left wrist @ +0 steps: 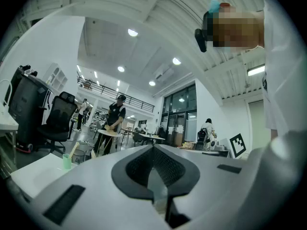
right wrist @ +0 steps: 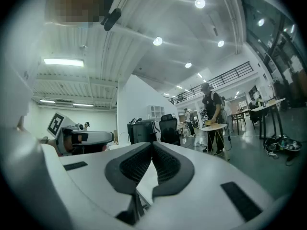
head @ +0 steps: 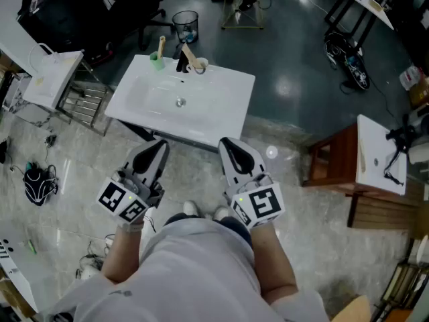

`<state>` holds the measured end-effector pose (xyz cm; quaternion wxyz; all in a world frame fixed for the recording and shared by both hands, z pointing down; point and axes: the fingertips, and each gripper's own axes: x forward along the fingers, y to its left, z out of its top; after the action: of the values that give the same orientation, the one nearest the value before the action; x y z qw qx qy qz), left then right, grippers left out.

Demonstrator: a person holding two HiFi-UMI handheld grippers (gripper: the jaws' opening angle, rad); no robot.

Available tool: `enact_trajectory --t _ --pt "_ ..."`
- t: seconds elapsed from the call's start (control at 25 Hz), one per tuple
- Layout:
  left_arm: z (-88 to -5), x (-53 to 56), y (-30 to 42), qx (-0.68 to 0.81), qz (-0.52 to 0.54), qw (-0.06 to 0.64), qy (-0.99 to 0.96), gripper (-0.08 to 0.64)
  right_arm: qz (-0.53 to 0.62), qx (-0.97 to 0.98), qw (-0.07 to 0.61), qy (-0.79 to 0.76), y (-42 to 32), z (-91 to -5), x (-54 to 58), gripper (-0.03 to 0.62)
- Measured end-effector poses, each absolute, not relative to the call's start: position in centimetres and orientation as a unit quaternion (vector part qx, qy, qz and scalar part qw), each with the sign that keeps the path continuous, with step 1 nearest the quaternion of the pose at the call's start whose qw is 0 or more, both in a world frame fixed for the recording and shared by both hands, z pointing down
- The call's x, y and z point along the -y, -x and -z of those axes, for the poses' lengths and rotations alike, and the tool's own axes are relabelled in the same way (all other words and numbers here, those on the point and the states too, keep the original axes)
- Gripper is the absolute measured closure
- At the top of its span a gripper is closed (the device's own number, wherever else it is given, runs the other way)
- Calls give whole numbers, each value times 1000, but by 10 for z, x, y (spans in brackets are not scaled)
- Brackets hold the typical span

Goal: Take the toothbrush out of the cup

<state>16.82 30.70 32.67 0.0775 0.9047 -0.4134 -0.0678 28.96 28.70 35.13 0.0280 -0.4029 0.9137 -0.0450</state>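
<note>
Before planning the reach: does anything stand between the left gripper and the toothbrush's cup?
Nothing visible. Only the sink basin lies between the left gripper and the green cup; the black faucet stands beside it.

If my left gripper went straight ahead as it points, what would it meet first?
Likely the air over the white sink: the left gripper points level, seemingly above its top. The green cup with the toothbrush stands left of that line; the black faucet may be near it, depth unclear.

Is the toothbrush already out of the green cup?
No, the toothbrush stands in the green cup on the back edge of the sink.
</note>
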Motion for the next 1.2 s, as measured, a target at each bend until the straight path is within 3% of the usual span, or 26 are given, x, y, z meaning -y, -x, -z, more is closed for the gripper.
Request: enact_trajectory --t 0.64,1.2 --pt "-346 -305 -226 439 51 86 -893 543 91 -912 54 396 -358 -374 -281 565" --pt "-373 -209 -176 432 65 110 -893 543 97 -908 25 406 -316 -395 -186 563"
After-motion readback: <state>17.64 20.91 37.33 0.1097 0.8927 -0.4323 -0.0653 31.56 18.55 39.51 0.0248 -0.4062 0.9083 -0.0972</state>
